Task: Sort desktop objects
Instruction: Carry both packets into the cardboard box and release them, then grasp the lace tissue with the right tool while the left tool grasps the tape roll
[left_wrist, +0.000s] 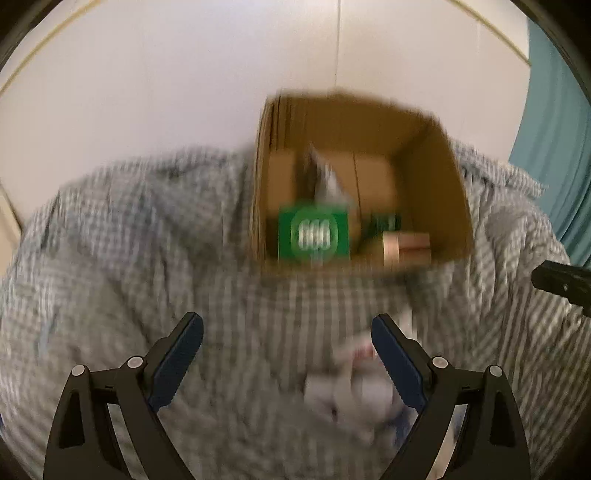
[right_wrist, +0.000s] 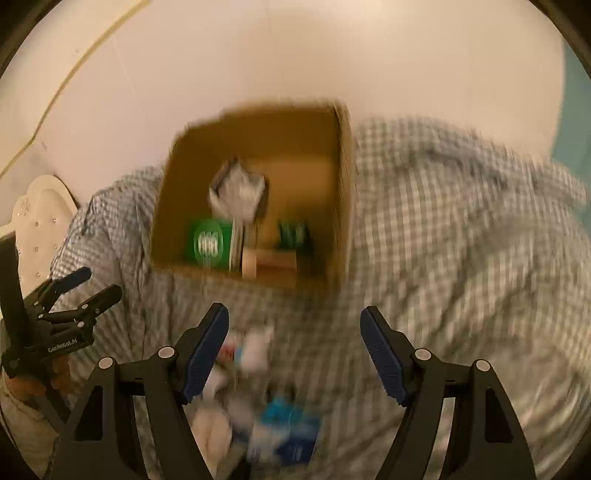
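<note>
An open cardboard box (left_wrist: 436, 177) stands on the checked cloth, ahead of both grippers. Inside it lie a green box (left_wrist: 314, 232), a tan cylinder (left_wrist: 406, 249) and a silvery packet (left_wrist: 325, 181). The right wrist view shows the same cardboard box (right_wrist: 343, 184) with the green box (right_wrist: 208, 242), the cylinder (right_wrist: 269, 264) and the packet (right_wrist: 238, 195). My left gripper (left_wrist: 288, 319) is open and empty, short of the box, with blurred white items (left_wrist: 343, 391) by its right finger. My right gripper (right_wrist: 294, 310) is open over blurred white and blue items (right_wrist: 291, 428) and holds nothing.
A grey checked cloth (left_wrist: 129, 258) covers the surface, with a white wall (left_wrist: 184, 74) behind. A teal curtain (left_wrist: 554, 147) hangs at the right. A white padded object (right_wrist: 40, 206) sits at the left, behind the left gripper (right_wrist: 99, 282). Both views are motion-blurred.
</note>
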